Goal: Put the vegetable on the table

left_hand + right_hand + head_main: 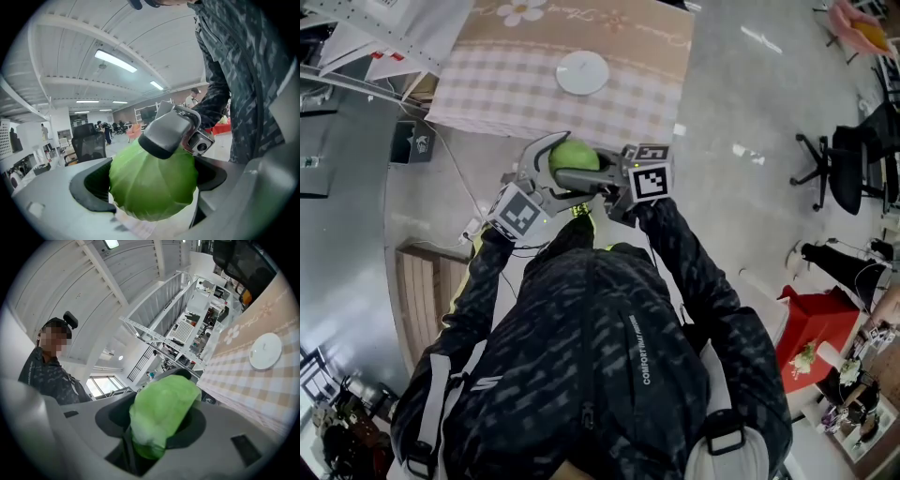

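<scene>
— Where is the cabbage (574, 156) seen?
— It is held in the air, just short of the near edge of the checked table (487, 94), between both grippers.
— How are the jaws set?
— The left gripper (546, 161) is closed against the cabbage's sides. The right gripper (592, 176) is clamped on it too, though the contact is covered by leaf in its own view.
— What else is hidden?
— The cabbage's underside is masked from above. The table, with a white disc (582, 72) on it, is cut off at the top.
</scene>
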{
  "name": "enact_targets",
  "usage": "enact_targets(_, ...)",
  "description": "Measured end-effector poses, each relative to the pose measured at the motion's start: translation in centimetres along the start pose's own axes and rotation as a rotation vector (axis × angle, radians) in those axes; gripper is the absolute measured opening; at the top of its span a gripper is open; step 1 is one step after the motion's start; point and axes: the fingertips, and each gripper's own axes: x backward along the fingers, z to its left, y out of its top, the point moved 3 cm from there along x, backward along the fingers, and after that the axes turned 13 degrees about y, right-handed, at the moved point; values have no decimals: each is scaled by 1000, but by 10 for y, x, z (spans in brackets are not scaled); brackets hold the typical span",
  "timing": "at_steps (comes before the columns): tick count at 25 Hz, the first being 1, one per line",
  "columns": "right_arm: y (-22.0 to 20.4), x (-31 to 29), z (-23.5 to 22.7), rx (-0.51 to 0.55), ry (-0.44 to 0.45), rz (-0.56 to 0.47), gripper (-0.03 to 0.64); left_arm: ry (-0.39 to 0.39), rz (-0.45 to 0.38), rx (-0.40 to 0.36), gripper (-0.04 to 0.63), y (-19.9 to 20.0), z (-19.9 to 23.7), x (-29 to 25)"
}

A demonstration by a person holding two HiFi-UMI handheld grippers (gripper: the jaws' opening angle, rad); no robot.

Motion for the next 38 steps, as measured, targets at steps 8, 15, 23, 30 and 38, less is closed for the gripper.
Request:
enact_targets(8, 14, -10, -34, -17, -25, -5, 186, -12, -1, 15, 502, -21, 31, -6)
enact_targets(15, 31, -12, -45, -6, -29, 19, 189, -2, -9, -11, 502, -20, 52, -13)
enact_targets(23, 41, -5, -57, 7, -73, 66, 244, -6, -3, -24, 502, -23, 62, -22)
enact_targets(30, 56, 9, -71, 5, -68, 53, 267, 28, 4, -1, 502, -22, 81, -32)
enact_targets(38, 61, 21, -93, -53, -44, 66, 272, 10, 34, 18, 502, -34, 91, -50)
